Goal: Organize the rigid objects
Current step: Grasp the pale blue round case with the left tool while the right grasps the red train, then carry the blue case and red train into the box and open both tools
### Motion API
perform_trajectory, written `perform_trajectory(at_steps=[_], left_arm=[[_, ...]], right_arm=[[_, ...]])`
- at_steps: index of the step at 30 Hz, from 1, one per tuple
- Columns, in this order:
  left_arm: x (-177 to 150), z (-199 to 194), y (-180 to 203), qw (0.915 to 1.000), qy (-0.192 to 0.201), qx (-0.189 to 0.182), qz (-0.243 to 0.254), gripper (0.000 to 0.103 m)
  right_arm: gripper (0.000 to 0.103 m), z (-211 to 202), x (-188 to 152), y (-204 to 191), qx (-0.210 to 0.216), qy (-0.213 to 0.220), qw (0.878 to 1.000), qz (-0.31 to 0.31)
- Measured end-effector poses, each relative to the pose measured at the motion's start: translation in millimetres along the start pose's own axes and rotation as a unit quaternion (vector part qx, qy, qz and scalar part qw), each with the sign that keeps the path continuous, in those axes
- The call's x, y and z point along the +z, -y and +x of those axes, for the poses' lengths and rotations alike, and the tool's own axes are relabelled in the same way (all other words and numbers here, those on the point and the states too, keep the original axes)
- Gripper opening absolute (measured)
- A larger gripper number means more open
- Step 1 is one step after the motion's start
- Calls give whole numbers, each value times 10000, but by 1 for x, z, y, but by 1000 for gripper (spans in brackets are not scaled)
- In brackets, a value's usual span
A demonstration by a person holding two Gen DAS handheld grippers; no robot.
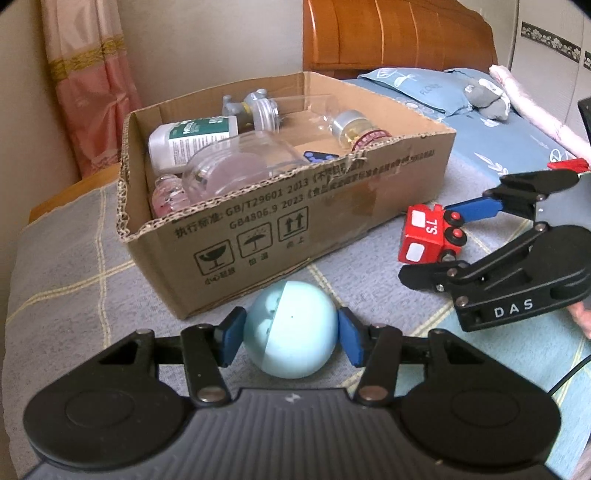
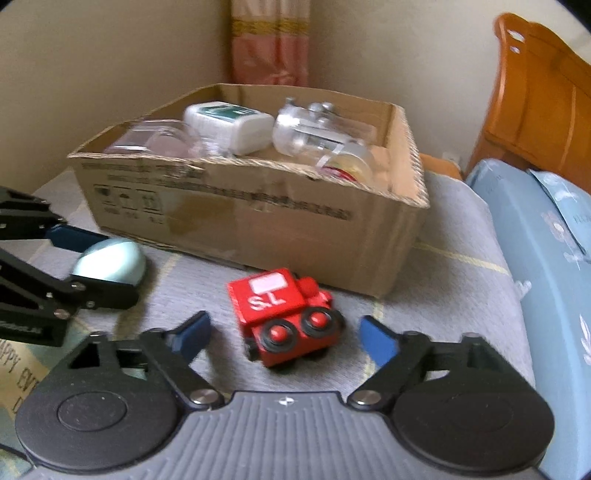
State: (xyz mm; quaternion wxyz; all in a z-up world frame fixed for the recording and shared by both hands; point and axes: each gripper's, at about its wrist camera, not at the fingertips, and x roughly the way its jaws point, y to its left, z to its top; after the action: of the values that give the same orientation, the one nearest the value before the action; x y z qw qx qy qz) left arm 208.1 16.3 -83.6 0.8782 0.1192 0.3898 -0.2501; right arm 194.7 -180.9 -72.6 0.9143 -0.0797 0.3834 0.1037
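Observation:
A pale blue ball lies on the grey checked cloth in front of a cardboard box. My left gripper has its blue pads against both sides of the ball, shut on it. In the right wrist view the ball sits between those fingers at the left. A red toy train marked "S.L" lies on its side on the cloth. My right gripper is open with a finger on each side of the train, not touching it. The train also shows in the left wrist view.
The box holds a white bottle, clear plastic jars and other containers. A bed with blue bedding and a wooden headboard lies to the right. A pink curtain hangs behind.

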Motion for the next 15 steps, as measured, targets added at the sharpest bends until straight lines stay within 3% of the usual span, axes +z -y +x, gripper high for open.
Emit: perform_trajectory(at_steps=[6, 15], left_arm=[[2, 0, -4, 9999, -88, -106, 46, 53], [2, -8, -4, 9990, -365, -165, 186, 53]], right_arm=[[65, -3, 5, -2, 253, -43, 9986, -453], [65, -17, 11, -3, 514, -154, 9958, -747]])
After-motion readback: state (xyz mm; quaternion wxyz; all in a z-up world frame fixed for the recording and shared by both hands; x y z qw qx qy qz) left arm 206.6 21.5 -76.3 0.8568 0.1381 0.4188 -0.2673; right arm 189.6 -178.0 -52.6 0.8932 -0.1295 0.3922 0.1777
